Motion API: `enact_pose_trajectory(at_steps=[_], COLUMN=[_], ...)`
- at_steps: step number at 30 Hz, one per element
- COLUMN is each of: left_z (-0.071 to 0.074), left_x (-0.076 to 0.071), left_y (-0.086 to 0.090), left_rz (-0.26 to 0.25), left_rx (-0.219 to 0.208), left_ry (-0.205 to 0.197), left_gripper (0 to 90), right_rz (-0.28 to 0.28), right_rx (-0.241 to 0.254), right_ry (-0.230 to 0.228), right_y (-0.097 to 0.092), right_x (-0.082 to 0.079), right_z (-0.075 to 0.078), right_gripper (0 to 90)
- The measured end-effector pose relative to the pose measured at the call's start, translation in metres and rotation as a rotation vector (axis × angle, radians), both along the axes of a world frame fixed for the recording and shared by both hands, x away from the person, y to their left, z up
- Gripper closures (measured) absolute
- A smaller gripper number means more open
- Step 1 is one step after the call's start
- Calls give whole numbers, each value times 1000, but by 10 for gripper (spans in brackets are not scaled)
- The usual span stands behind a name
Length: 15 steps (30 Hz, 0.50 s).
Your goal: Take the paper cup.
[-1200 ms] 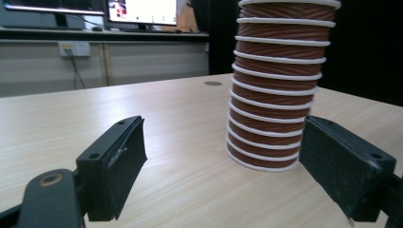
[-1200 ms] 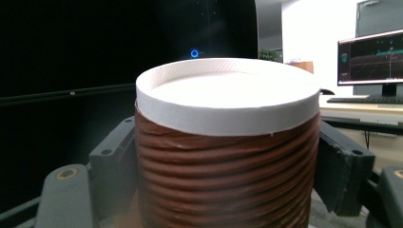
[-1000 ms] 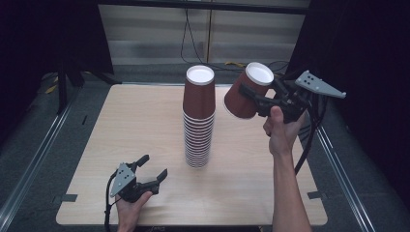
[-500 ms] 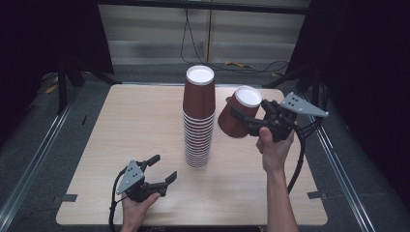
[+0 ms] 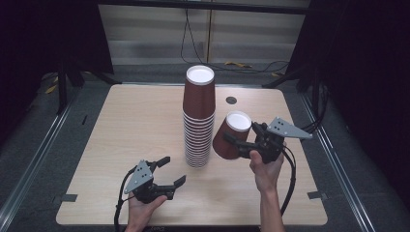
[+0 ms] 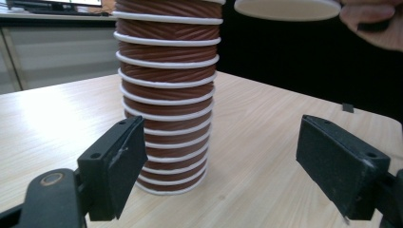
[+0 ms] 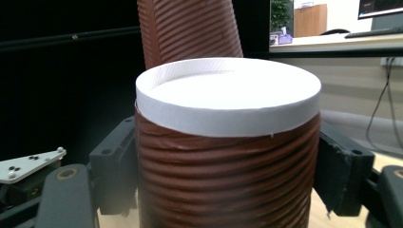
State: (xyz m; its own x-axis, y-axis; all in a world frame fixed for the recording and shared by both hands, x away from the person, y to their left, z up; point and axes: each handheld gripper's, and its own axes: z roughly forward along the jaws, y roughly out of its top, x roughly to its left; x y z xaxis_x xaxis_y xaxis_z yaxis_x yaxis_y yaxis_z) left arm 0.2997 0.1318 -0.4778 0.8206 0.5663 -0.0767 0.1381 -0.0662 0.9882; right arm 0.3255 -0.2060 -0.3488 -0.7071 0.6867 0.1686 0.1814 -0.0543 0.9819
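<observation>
A tall stack of brown ribbed paper cups (image 5: 198,121) stands upside down near the middle of the bench (image 5: 121,140), white rims showing as bands down its side and a white base on top. The right hand-held gripper (image 5: 237,142) is clamped on a single brown cup (image 5: 231,137), likewise inverted with its white base (image 7: 228,90) uppermost; in the right gripper view the black pads press the ribbed wall from both sides. In the high view this cup hangs tilted, just beside the stack on the side toward the bench's right edge, at about the level of the stack's lower half (whether its rim touches the bench cannot be told, since the rim is hidden behind the cup body). The cup and the stack appear apart, with a narrow gap between them. The person's right hand (image 5: 266,166) carries that gripper from below, a black cable (image 5: 290,179) looping toward the near edge. The left hand-held gripper (image 5: 167,171) sits near the bench's near edge, left of the stack's foot and well apart from it, held in the left hand (image 5: 142,208). Its jaws stand apart with nothing between them; in the left gripper view the stack (image 6: 166,95) rises beyond the gap between the two black pads (image 6: 119,166), untouched. A small dark round fitting (image 5: 231,100) lies in the bench top toward the far edge, behind and right of the stack.
</observation>
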Motion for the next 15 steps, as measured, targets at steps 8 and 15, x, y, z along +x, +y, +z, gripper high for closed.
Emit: enact_pose_trajectory(at_steps=[8,15], left_z=[2,5], left_x=[-1,0], left_y=[-9,-16], left_rz=[-34,-71], left_rx=[9,6], left_ry=[4,-1], left_gripper=[159,159], right_rz=[31,71], right_rx=[-17,-28], right_ry=[35,53], right_y=[9,25], right_x=[-5,-8], right_z=[-19,-32], right_gripper=[217,217])
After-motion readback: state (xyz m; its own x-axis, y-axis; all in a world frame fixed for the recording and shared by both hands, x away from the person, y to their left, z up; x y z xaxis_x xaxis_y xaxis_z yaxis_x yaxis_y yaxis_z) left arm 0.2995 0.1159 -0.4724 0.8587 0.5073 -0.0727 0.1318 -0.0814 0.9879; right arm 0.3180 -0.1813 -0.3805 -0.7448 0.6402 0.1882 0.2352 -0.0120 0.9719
